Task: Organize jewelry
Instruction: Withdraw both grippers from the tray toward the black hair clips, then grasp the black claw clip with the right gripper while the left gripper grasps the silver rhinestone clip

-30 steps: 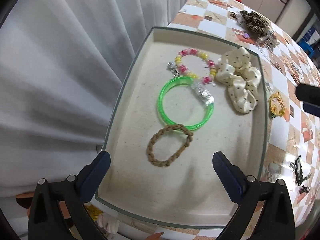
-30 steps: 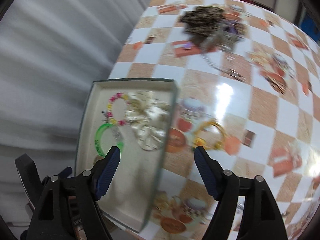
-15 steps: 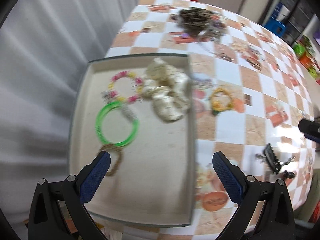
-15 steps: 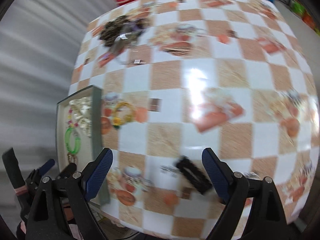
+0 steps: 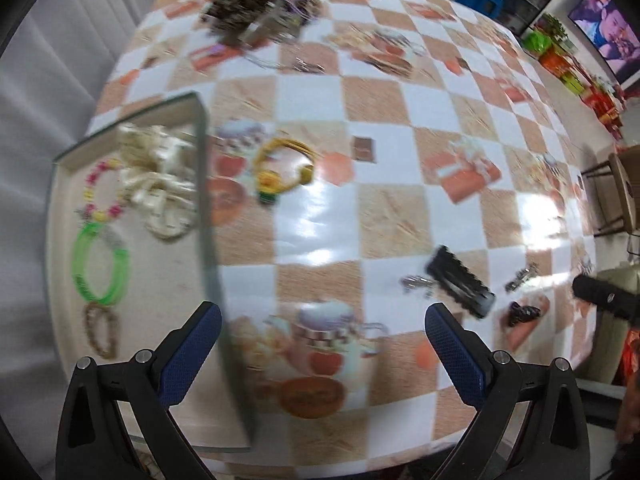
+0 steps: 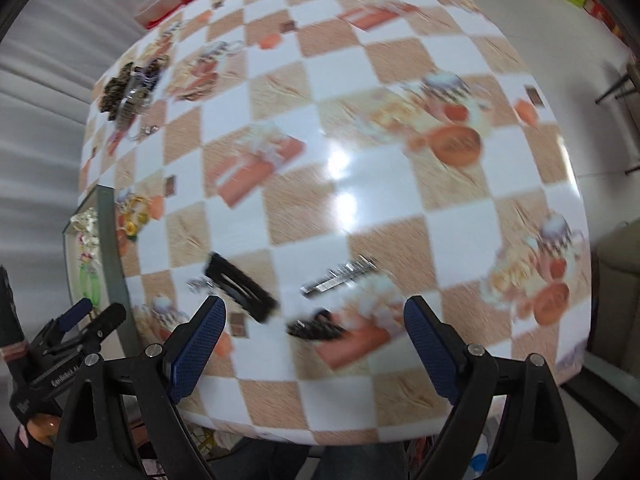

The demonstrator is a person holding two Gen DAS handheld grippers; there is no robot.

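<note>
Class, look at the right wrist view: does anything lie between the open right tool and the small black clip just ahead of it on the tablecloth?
Nothing visible does. The small black clip lies on bare tablecloth just ahead of the open right tool; the larger black hair clip sits off to its left.

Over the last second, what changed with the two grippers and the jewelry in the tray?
Both grippers swung right, away from the tray toward the black hair clip. The left gripper and right gripper stayed open and empty. The green bangle and scrunchie lie unmoved.
</note>
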